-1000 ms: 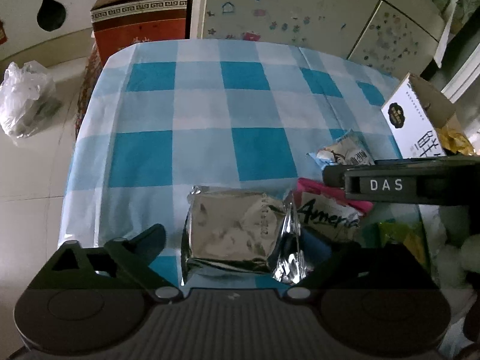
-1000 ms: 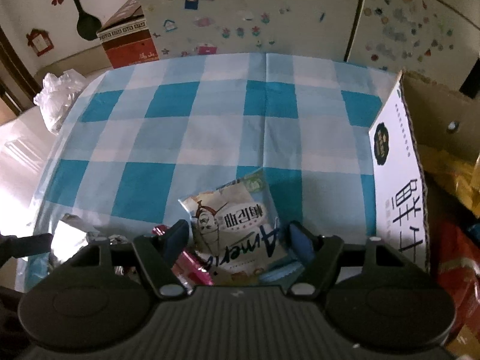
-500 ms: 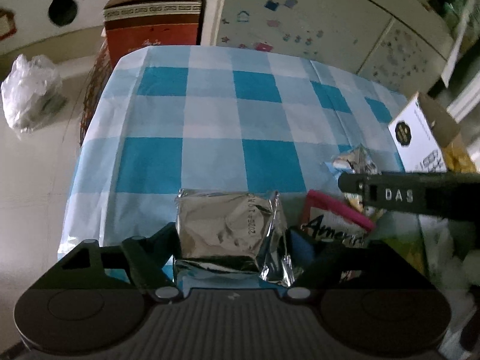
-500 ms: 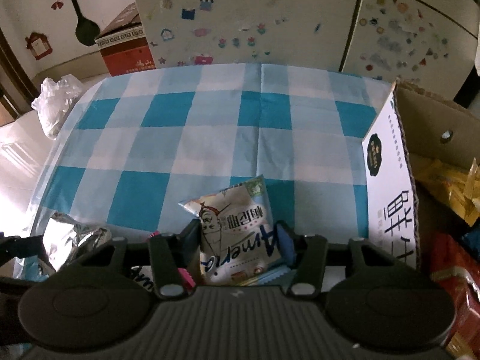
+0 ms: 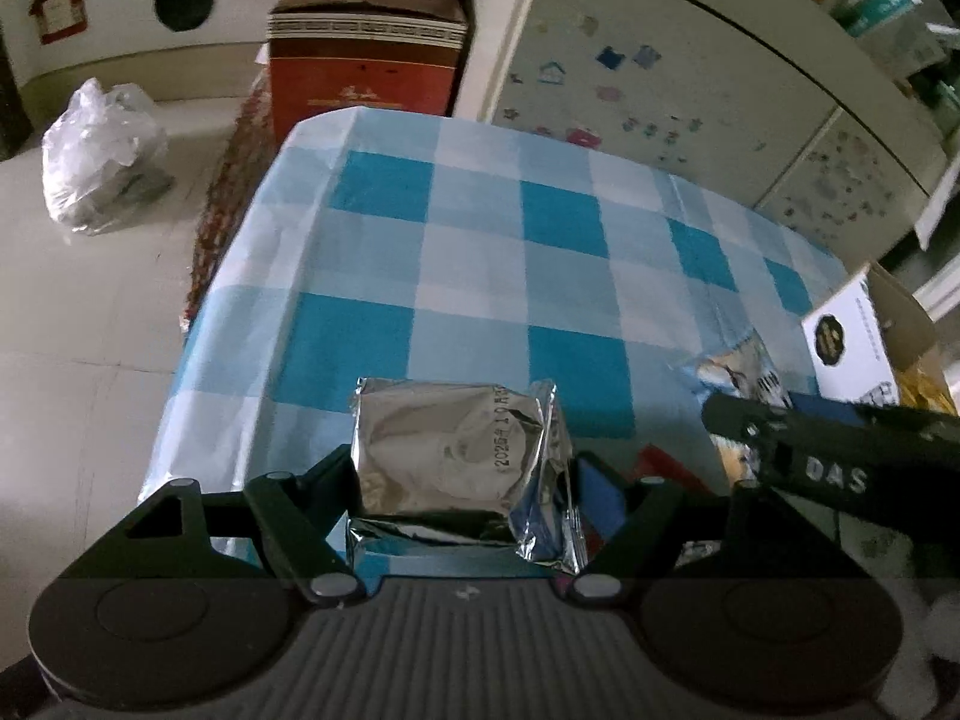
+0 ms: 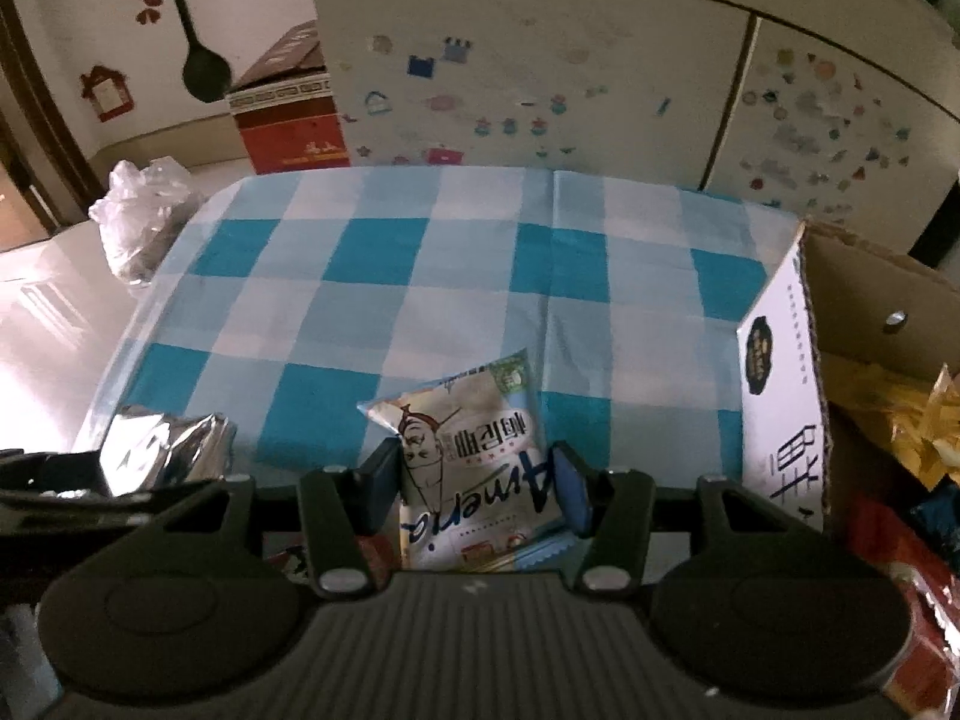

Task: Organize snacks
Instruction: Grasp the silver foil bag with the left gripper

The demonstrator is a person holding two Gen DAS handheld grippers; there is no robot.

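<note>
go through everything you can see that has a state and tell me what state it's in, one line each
left tool: shut on the silver foil packet
silver foil packet: sealed, gripped above the table
right tool: shut on the white snack bag
white snack bag: sealed, gripped
cardboard box: open, snacks inside
checkered tablecloth: spread flat

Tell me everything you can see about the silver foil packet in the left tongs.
The silver foil packet is a squarish, puffy pouch of shiny crinkled foil, with crimped seams and a printed date code starting 2025. Its right seam is folded and creased. The left tongs are shut on it, fingers pressing both sides, holding it above the blue checked tablecloth. In the right wrist view it shows at lower left.
</note>
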